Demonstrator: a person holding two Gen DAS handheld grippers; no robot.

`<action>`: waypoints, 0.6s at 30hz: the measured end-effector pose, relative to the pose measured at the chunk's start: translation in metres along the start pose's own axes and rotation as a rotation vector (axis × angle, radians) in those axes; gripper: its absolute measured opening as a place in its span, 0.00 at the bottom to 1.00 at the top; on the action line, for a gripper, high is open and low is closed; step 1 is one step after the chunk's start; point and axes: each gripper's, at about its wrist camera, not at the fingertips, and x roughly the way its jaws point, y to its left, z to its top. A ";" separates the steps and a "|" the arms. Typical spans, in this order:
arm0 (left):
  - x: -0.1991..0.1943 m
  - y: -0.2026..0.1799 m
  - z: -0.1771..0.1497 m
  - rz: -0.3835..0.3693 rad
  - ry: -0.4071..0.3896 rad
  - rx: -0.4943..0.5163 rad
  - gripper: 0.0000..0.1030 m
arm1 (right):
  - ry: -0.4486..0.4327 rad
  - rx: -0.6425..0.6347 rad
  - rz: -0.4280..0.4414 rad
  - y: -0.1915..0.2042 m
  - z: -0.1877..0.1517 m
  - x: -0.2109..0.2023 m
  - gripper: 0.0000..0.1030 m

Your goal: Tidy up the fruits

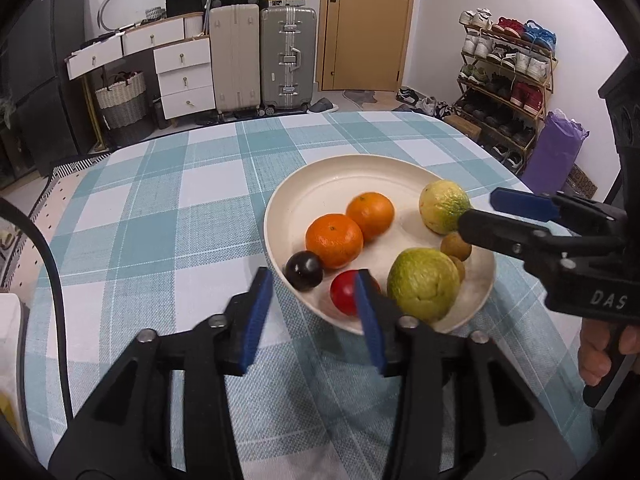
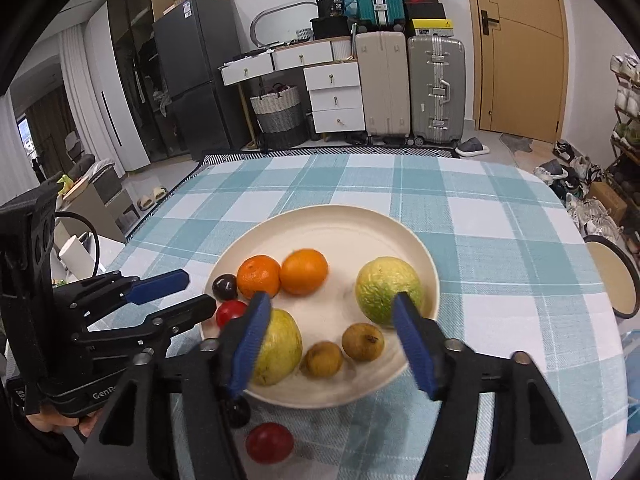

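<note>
You are holding both grippers low over the near rim of the cream plate (image 2: 424,248) on the checked tablecloth (image 2: 500,220). Your left gripper (image 1: 310,312) is standing with its jaws parted and nothing between the pads, its right finger crossing in front of the red fruit (image 1: 345,293) on the plate beside the dark plum (image 1: 304,270). Your right gripper (image 2: 332,344) is also standing apart and gripping nothing, framing the two small brown fruits (image 2: 362,342) and the two yellow-green guavas (image 2: 388,290). The two oranges (image 2: 303,272) are lying touching each other farther in. Two pieces are sitting off the plate on the cloth just beside the near rim: a second red fruit (image 2: 269,442) and a dark one (image 2: 239,411), partly hidden behind your right gripper's finger. The round fruits are looking likely to roll, so a nudge from an open finger could be sending one over the shallow rim. The two tools are working close together, so reaching for the loose pieces could be making them collide or tipping the plate edge.
</note>
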 end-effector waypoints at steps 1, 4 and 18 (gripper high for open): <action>-0.004 0.000 -0.002 0.000 -0.005 -0.003 0.52 | -0.007 0.005 -0.007 -0.002 -0.002 -0.004 0.72; -0.018 0.001 -0.007 -0.001 -0.023 -0.023 0.70 | -0.015 0.005 -0.033 -0.005 -0.007 -0.014 0.86; -0.065 -0.005 -0.030 0.023 -0.058 -0.047 1.00 | 0.036 0.013 -0.021 -0.008 -0.041 -0.039 1.00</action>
